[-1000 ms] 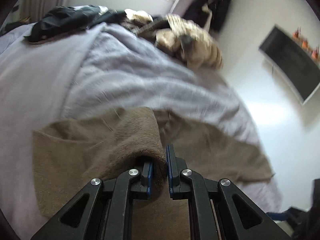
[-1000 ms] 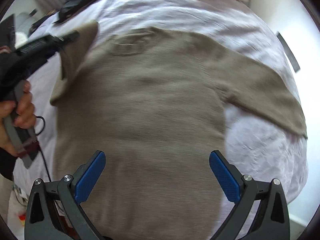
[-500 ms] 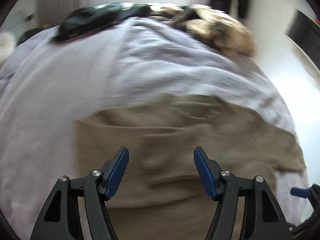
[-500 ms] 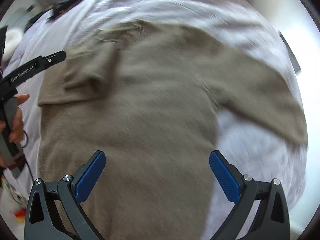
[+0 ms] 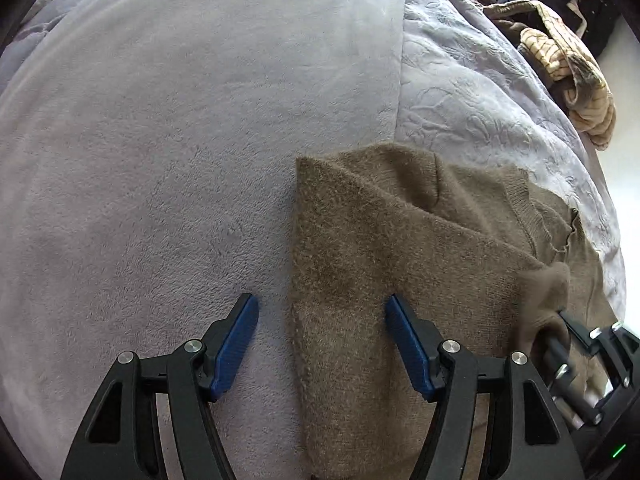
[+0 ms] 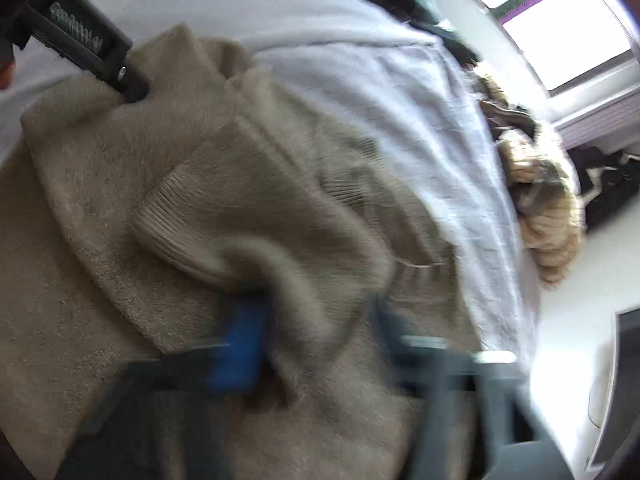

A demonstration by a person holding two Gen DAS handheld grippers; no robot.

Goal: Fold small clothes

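Note:
A brown knit sweater (image 5: pixel 404 264) lies on the lilac bedspread, its left sleeve folded across the body. My left gripper (image 5: pixel 322 344) is open and empty, low over the sweater's left edge. In the right wrist view, which is blurred, the sweater (image 6: pixel 280 208) fills the frame and my right gripper (image 6: pixel 312 344) holds a bunched fold of its other sleeve between the fingers. The right gripper also shows at the lower right of the left wrist view (image 5: pixel 560 320), with cloth over its tip. The left gripper's body (image 6: pixel 80 44) shows at the upper left of the right wrist view.
The lilac bedspread (image 5: pixel 160 160) stretches left and far from the sweater. A heap of tan and dark clothes (image 5: pixel 568 60) lies at the bed's far right edge, also in the right wrist view (image 6: pixel 548 216). A white wall and window are beyond.
My left gripper let go of the left sleeve, which now lies folded on the body, and drew back to the left edge. My right gripper moved in and closed on the other sleeve.

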